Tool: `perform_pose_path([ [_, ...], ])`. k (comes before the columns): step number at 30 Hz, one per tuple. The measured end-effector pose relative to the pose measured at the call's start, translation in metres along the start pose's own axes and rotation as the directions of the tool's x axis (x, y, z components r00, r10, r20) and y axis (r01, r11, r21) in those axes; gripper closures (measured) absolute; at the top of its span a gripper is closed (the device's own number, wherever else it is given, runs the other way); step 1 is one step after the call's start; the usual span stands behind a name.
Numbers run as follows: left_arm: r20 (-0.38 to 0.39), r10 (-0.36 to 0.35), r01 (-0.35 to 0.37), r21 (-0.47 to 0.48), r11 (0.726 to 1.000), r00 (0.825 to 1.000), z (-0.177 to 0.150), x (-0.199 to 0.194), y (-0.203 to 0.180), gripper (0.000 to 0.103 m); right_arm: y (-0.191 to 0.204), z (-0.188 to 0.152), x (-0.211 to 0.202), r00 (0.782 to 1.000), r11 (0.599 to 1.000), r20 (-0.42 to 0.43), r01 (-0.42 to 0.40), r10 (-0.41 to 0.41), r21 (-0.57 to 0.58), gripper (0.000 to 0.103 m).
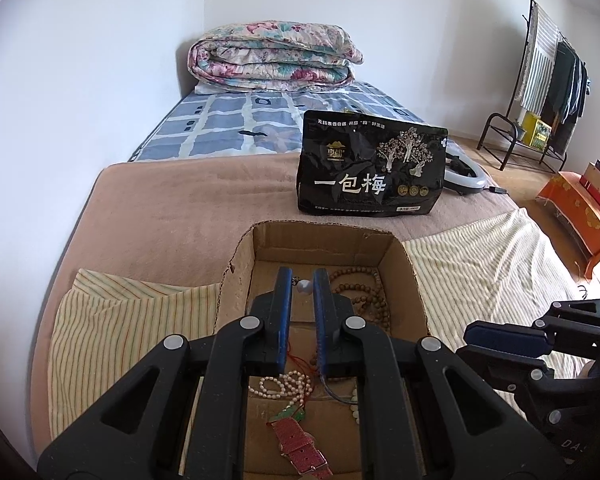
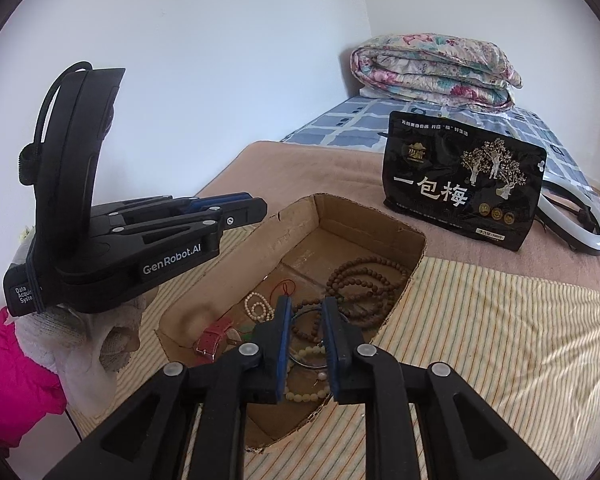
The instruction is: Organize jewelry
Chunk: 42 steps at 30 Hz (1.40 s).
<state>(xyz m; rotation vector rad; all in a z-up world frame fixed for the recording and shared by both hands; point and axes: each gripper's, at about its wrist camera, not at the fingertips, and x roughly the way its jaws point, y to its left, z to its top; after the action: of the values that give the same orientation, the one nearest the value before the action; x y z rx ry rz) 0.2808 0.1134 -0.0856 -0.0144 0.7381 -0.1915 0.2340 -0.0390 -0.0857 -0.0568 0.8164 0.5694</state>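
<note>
An open cardboard box [image 1: 410, 276] [image 2: 416, 242] sits on the bed and holds jewelry. Inside lie brown wooden beads [image 1: 366, 294] [image 2: 364, 280], a white pearl string [image 1: 286, 384] [image 2: 256, 304], a red watch strap [image 1: 300, 446] [image 2: 214, 338], a thin bangle and pale beads [image 2: 306, 394]. My left gripper [image 1: 303, 278] hovers over the box, jaws slightly apart, with a grey pearl pendant [image 1: 304, 287] showing between the tips; whether it is held is unclear. My right gripper [image 2: 306, 306] is open and empty above the box's near end.
A black snack bag [image 1: 372, 170] [image 2: 462, 178] stands behind the box. A white ring light [image 2: 580, 220] lies beside it. A folded floral quilt [image 1: 272, 58] rests at the bed's head. A striped cloth [image 2: 480, 320] lies under the box. A clothes rack [image 1: 548, 92] stands far right.
</note>
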Motion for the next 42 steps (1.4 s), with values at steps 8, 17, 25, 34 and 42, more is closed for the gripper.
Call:
perform_pose_path([
  [8,-0.001,0.020,-0.020,-0.011,1.000,1.000,0.000,-0.002,0.003,0.074,0.003,0.000,-0.004,1.000,1.000,0.010,0.020,-0.020,-0.005,0.053],
  [17,0.028,0.032,-0.032,-0.009,0.999,0.999,0.003,-0.015,-0.001,0.066,0.005,-0.001,-0.016,0.999,0.999,0.034,0.040,-0.040,-0.006,0.030],
  [25,0.049,0.042,-0.042,0.011,0.999,0.998,0.004,-0.031,-0.010,0.066,0.006,-0.001,-0.029,0.998,0.999,0.043,0.041,-0.041,-0.004,0.029],
  [34,0.081,0.081,-0.083,0.017,0.996,0.993,0.001,-0.064,-0.017,0.066,0.008,-0.002,-0.060,0.995,0.997,0.068,0.072,-0.073,0.020,0.018],
  [42,0.107,0.125,-0.129,0.026,0.991,0.986,-0.011,-0.109,-0.032,0.054,0.010,-0.007,-0.094,0.986,0.991,0.102,0.135,-0.135,0.005,0.012],
])
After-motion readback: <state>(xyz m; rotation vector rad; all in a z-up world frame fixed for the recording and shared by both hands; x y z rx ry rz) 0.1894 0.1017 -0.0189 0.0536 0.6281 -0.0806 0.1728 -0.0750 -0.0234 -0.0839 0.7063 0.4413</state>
